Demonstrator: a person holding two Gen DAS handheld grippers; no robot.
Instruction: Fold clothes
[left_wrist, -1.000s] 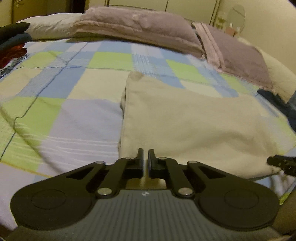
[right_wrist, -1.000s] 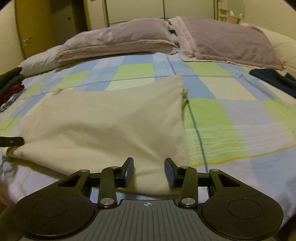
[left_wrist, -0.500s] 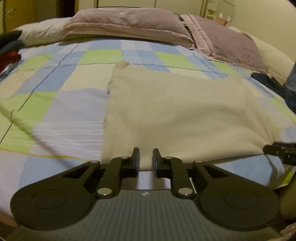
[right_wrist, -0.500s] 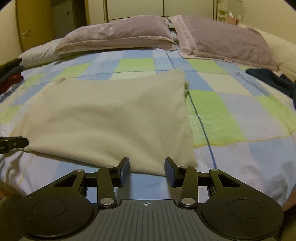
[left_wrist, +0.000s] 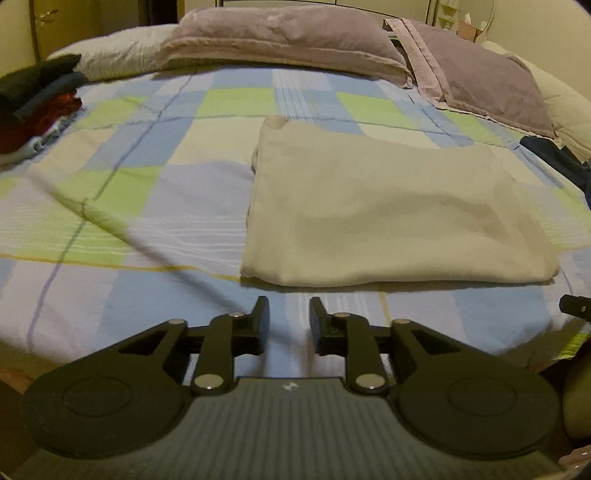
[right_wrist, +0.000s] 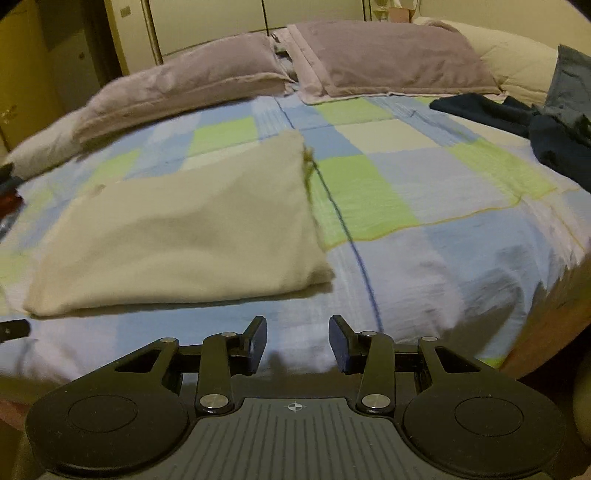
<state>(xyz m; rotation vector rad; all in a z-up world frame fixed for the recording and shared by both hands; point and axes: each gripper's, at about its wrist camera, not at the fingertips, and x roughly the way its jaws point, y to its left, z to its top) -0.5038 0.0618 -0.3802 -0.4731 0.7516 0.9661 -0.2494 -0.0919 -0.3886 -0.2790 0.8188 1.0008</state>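
Far left, bed edge: pile of dark, red and pale clothes (left_wrist: 33, 107), well apart from the folded piece
Bed cover: checked bedspread (left_wrist: 147, 184) in blue, green, cream and lilac squares, with a shallow crease running diagonally toward the near edge
Left gripper (left_wrist: 286, 314): over the bare bedspread just short of the folded piece's near edge; jaws have just been opening and now stand a narrow gap apart, nothing between them, touching no cloth
Task item: cream garment (left_wrist: 388, 218), folded into a flat rectangle, lying on the bedspread between the two grippers' lines of sight; near edge is a rounded fold, left edge shows stacked layers; in the right wrist view it (right_wrist: 184, 236) lies left of centre
Right gripper (right_wrist: 297, 332): over the bedspread off the garment's near right corner; jaws at a moderate gap, empty, clear of the cloth; one fingertip also shows at the right edge of the left wrist view
Head of bed: two mauve pillows (right_wrist: 288, 62) side by side, a white pillow at the left end
Far right: dark blue clothing (right_wrist: 535, 122) heaped on the bed, well apart from the garment
Writing, brands, labels: none legible; a small crosshair mark sits on each gripper body
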